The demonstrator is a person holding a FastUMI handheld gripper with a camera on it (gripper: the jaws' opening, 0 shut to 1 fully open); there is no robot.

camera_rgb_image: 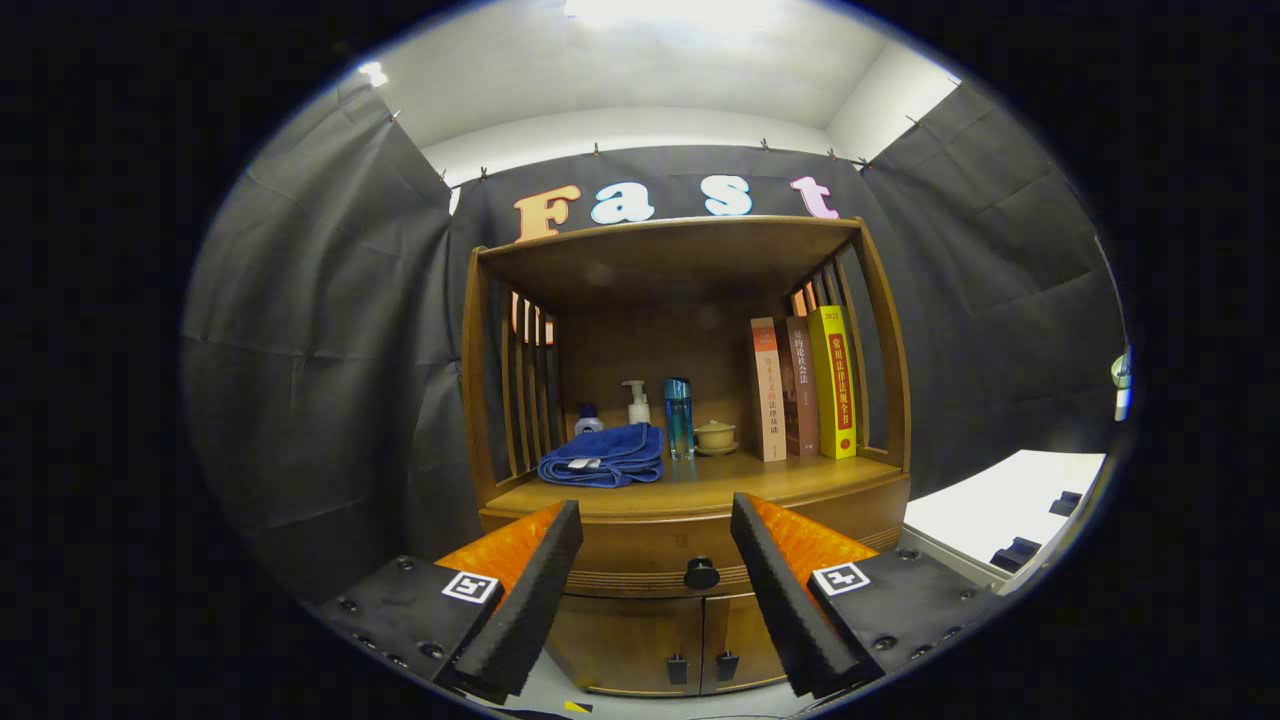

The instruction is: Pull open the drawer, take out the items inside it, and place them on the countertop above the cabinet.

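Cabinet (690,480) stands dead ahead at twelve o'clock, its drawer (660,550) closed under the countertop (700,482). Gripper (655,520) spread wide, holding nothing; knob (701,574) between the fingers, beyond them. Likely the approach step: next, advance and pinch the knob.

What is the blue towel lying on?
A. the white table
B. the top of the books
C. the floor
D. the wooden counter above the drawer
D: the folded blue towel lies on the wooden counter, above the drawer knob that sits beyond the open gripper.
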